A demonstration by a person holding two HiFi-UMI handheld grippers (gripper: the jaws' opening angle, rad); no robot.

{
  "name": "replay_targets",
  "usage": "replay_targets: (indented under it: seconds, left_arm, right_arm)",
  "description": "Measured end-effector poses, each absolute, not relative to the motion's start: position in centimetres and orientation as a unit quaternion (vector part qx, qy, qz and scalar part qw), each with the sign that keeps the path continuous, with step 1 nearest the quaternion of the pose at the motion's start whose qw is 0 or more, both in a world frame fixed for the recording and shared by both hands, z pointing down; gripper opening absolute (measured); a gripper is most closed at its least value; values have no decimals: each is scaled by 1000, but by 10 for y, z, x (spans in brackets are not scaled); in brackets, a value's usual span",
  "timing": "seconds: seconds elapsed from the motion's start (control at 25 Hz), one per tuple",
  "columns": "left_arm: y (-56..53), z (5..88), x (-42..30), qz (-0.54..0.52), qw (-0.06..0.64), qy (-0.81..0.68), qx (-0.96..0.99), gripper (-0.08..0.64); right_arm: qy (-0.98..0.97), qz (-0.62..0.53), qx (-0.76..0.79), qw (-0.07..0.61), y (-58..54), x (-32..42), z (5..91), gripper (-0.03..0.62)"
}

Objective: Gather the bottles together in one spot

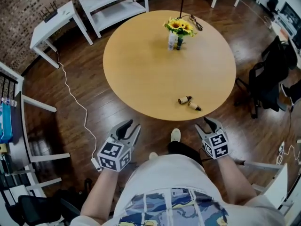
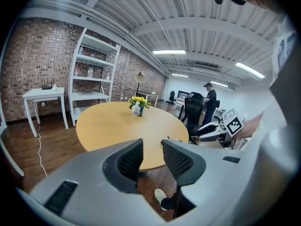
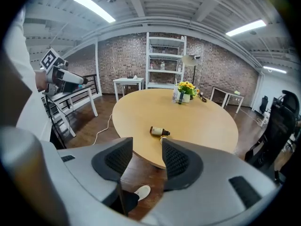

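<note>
Left gripper [image 1: 129, 127] & right gripper [image 1: 208, 124]: grey, pads [image 2: 130, 160] black w/ fine grid. Marker cubes [image 1: 114, 155] on both: black-&-white squares. Ahead of both, table [image 1: 141, 79] light tan. Nearest right gripper: amber bottle [image 1: 185, 100] w/ pale label, second amber bottle [image 1: 194, 106] w/ black cap. Far beyond: yellow flowers [image 1: 179, 26], clear bottle [image 1: 171, 40], dark bottle [image 1: 179, 43]. Floor [image 1: 80, 88] under grippers: dark brown planks.

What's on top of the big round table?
Yellow flowers, with a clear bottle and a dark bottle standing by them, and two small brown bottles lying near the front edge. Anything behind the flowers is covered.
</note>
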State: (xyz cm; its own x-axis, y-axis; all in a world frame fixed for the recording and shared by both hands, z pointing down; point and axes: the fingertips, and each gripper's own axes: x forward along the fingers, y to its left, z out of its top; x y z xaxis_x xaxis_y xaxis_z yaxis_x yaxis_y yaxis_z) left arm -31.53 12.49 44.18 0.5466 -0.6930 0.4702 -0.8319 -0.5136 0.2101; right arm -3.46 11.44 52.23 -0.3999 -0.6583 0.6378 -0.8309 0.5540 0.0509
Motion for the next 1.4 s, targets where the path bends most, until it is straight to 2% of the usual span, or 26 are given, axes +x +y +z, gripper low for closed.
replay_targets:
  seconds: [0.36,0.64,0.68,0.76,0.96,1.12,1.28,1.4]
  left_arm:
    - [48,440,-243,201,213,-417,861,123]
    - [8,449,-170,244,214,-370,870,123]
    - [4,451,-161,251,213,-364,871,123]
    - [-5,455,-144,262,210,-353,873,123]
    - [-23,472,-96,295,191,-304,885,123]
    - [-15,490,-52,366,102,-194,904,123]
    - [-4,517,-22,465,-48,-63,882,165]
    - [-8,526,-8,492,-146,-15,858,185]
  right_arm:
    - [-829,146,384,381,49,7,610,224]
    - [-854,146,296,402,20,3,658,224]
    - [-859,150,285,399,19,3,659,209]
    - [-865,159,271,392,18,10,659,129]
    - [-875,165,241,387,16,28,647,121]
    - [-887,148,217,381,12,30,611,115]
    - [-899,138,198,367,2,24,557,112]
    - [-907,143,193,345,-6,11,514,110]
